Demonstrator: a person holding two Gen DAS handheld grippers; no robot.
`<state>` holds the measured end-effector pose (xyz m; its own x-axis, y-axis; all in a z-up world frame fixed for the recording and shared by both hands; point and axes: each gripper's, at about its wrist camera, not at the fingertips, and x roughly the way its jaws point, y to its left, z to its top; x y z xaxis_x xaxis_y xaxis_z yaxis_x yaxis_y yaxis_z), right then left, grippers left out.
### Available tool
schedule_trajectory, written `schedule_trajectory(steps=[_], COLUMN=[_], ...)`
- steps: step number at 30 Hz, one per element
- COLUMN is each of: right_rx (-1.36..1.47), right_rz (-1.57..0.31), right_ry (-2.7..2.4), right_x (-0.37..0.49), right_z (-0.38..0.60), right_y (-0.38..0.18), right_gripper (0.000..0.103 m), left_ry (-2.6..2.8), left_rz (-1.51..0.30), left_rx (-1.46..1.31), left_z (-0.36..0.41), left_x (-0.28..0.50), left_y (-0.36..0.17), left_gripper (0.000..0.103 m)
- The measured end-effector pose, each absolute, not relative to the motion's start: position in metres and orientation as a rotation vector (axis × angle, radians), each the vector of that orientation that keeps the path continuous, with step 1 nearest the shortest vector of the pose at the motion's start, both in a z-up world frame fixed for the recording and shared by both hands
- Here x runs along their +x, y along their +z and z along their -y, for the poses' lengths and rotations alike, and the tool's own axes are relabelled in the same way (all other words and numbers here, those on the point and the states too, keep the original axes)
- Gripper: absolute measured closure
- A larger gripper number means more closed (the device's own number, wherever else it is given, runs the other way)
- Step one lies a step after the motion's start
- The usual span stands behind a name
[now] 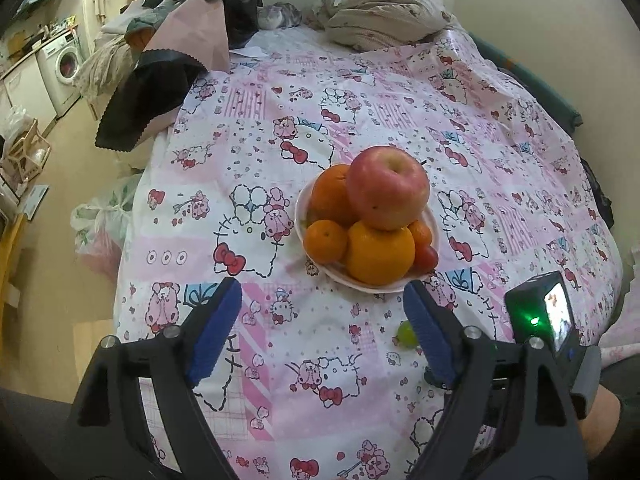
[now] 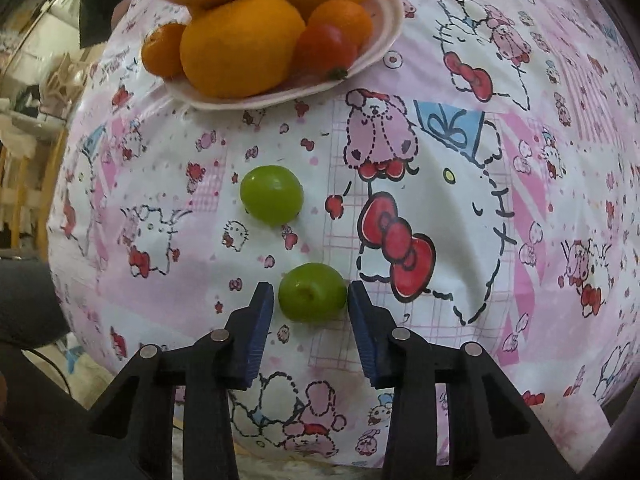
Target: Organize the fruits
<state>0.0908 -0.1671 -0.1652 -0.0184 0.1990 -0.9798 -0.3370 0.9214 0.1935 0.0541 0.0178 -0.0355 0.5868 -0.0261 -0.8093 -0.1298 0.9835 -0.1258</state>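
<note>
A pink plate (image 1: 372, 289) in the middle of the cartoon-print cloth holds a red apple (image 1: 388, 188) on top of several oranges (image 1: 380, 252) and a small tomato (image 1: 426, 258). My left gripper (image 1: 322, 286) hangs open just in front of the plate, nothing between its fingers. In the right wrist view two green grapes lie on the cloth below the plate (image 2: 384, 20). My right gripper (image 2: 310, 294) points down over the nearer grape (image 2: 312, 312), which sits between the blue pads with a thin gap on the left. The other grape (image 2: 271, 195) lies free.
Crumpled clothes (image 1: 380, 20) and a black and pink bag (image 1: 180, 60) lie at the table's far end. The cloth's left edge drops to the floor, where a plastic bag (image 1: 100, 224) sits. The right unit's camera body (image 1: 540, 312) is close beside my left gripper's right finger.
</note>
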Motion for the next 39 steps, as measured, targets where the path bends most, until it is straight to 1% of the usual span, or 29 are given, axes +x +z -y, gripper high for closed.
schedule_trajectory(steps=[3, 7, 13, 20, 26, 27, 29, 31, 33, 35, 37, 39], right_rx=[-0.139, -0.11, 0.093, 0.275, 0.363, 0.372, 0.384, 0.394, 0.41, 0.43, 0.442, 0.443], right_rz=[-1.526, -1.507, -1.395, -1.297, -1.267, -1.266, -1.261, -1.259, -1.258, -1.257, -1.256, -1.255], right_ry=[0.43, 0.442, 0.446, 0.456, 0.45, 0.449, 0.447, 0.446, 0.447, 0.455, 0.466, 0.469], right_x=[0.089, 0.09, 0.102, 0.114, 0.126, 0.126, 0.126, 0.128, 0.13, 0.132, 0.133, 0.134], right_z=[0.163, 0.167, 0.2, 0.233, 0.248, 0.25, 0.255, 0.259, 0.263, 0.266, 0.267, 0.267], right_y=[-0.166, -0.158, -0.112, -0.08, -0.073, -0.073, -0.073, -0.073, -0.073, -0.072, -0.07, -0.069], right_gripper=[0.068, 0.069, 0.069, 0.069, 0.069, 0.069, 0.069, 0.069, 0.069, 0.069, 0.069, 0.069], left_ry=[0.059, 0.057, 0.053, -0.051, -0.177, -0.181, -0.185, -0.186, -0.188, -0.186, -0.177, -0.179], left_rz=[-0.945, -0.946, -0.982, -1.122, -1.241, -1.244, -1.253, -1.267, -1.285, -1.305, -1.329, -1.315], left_rx=[-0.181, -0.177, -0.159, -0.087, -0.073, -0.072, -0.057, -0.055, -0.059, -0.04, -0.018, -0.004], left_z=[-0.018, -0.017, -0.012, 0.022, 0.065, 0.068, 0.079, 0.084, 0.088, 0.093, 0.096, 0.098], left_x=[0.055, 0.054, 0.057, 0.068, 0.076, 0.077, 0.083, 0.088, 0.094, 0.098, 0.1, 0.101], left_y=[-0.036, -0.036, -0.047, -0.088, -0.13, -0.132, -0.141, -0.148, -0.156, -0.165, -0.173, -0.173], left_gripper=[0.022, 0.022, 0.022, 0.023, 0.024, 0.025, 0.034, 0.038, 0.04, 0.045, 0.049, 0.05])
